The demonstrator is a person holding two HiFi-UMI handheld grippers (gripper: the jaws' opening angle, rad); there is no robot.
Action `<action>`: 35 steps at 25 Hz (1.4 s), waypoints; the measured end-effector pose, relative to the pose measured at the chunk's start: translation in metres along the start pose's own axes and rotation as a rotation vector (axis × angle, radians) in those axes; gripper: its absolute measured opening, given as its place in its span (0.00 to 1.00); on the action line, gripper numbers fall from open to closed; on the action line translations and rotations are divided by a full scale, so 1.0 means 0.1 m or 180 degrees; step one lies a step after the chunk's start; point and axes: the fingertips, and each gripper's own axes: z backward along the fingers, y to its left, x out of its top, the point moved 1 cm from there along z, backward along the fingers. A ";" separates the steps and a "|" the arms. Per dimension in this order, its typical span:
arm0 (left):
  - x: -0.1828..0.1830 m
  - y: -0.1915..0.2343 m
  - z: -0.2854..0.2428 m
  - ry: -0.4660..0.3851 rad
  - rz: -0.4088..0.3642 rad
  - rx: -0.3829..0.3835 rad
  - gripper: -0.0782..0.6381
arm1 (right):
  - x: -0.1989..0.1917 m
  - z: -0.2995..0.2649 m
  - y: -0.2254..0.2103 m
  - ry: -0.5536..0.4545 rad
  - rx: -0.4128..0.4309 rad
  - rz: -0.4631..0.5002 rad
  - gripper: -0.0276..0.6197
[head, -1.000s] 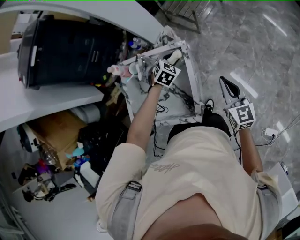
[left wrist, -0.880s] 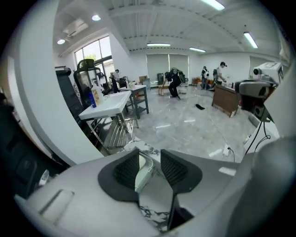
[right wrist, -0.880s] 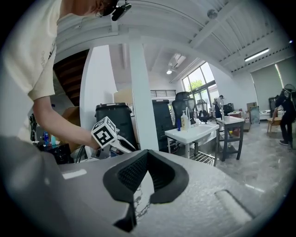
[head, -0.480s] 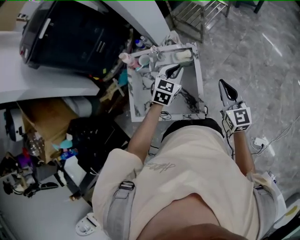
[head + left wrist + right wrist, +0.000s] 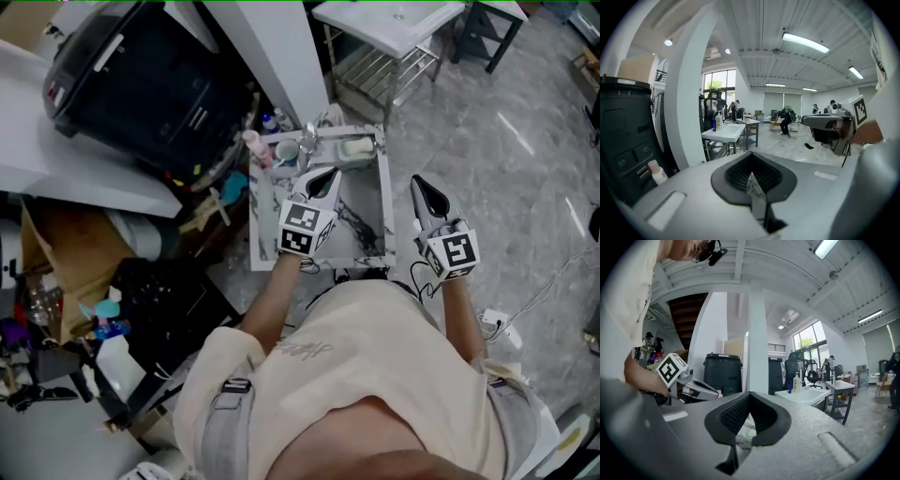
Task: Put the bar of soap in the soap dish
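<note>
The pale green bar of soap point(image 5: 357, 146) lies in the soap dish point(image 5: 343, 158) at the far right corner of the small marble table point(image 5: 367, 208). My left gripper point(image 5: 323, 180) hangs above the middle of the table, short of the dish, jaws shut with nothing between them point(image 5: 752, 161). To the right of the table, off its edge, my right gripper point(image 5: 429, 195) is held level, and its jaws look shut and empty point(image 5: 749, 401). Each gripper shows in the other's view: the right gripper point(image 5: 829, 129) and the left gripper point(image 5: 693, 386).
A pink bottle point(image 5: 253, 142) and a cup point(image 5: 287, 150) stand at the table's far left. A black bin point(image 5: 141, 84) and a white pillar point(image 5: 281, 47) rise behind it. Beyond is a white sink stand point(image 5: 389, 19). Boxes and clutter point(image 5: 84, 309) fill the floor at left.
The left gripper drew back from the dish end of the table toward the person, rose and shut its jaws, leaving the soap behind. The right gripper rose too.
</note>
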 end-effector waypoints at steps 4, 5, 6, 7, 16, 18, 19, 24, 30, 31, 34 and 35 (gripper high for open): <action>0.15 0.05 0.27 -0.0229 0.0125 0.0044 0.13 | 0.14 -0.03 0.13 -0.0001 0.0051 0.0113 0.04; 0.19 0.06 0.34 -0.0280 0.0156 0.0044 0.13 | 0.18 -0.04 0.15 -0.0017 0.0044 0.0136 0.04; 0.21 0.06 0.40 -0.0320 0.0174 0.0037 0.13 | 0.22 -0.04 0.17 -0.0039 0.0029 0.0150 0.04; 0.23 0.07 0.45 -0.0351 0.0173 0.0023 0.13 | 0.26 -0.05 0.19 -0.0068 0.0010 0.0156 0.04; 0.26 0.16 0.74 -0.0530 0.0207 -0.0105 0.13 | 0.33 -0.09 0.54 -0.0120 -0.0025 0.0133 0.04; 0.27 0.18 0.76 -0.0553 0.0241 -0.0147 0.13 | 0.33 -0.08 0.61 -0.0115 -0.0028 0.0176 0.04; 0.28 0.19 0.77 -0.0567 0.0256 -0.0161 0.13 | 0.34 -0.08 0.62 -0.0116 -0.0029 0.0199 0.04; 0.35 0.22 0.78 -0.0642 0.0259 -0.0124 0.13 | 0.42 -0.05 0.60 -0.0145 -0.0017 0.0252 0.04; 0.45 0.23 0.75 -0.0615 0.0245 -0.0011 0.13 | 0.48 -0.03 0.47 -0.0154 0.0034 0.0226 0.04; 0.46 0.23 0.75 -0.0618 0.0245 0.0007 0.13 | 0.49 -0.02 0.46 -0.0157 0.0050 0.0224 0.04; 0.47 0.22 0.73 -0.0642 0.0285 0.0059 0.13 | 0.47 0.01 0.40 -0.0168 0.0096 0.0223 0.04; 0.48 0.22 0.71 -0.0649 0.0299 0.0065 0.13 | 0.47 0.02 0.38 -0.0164 0.0102 0.0229 0.04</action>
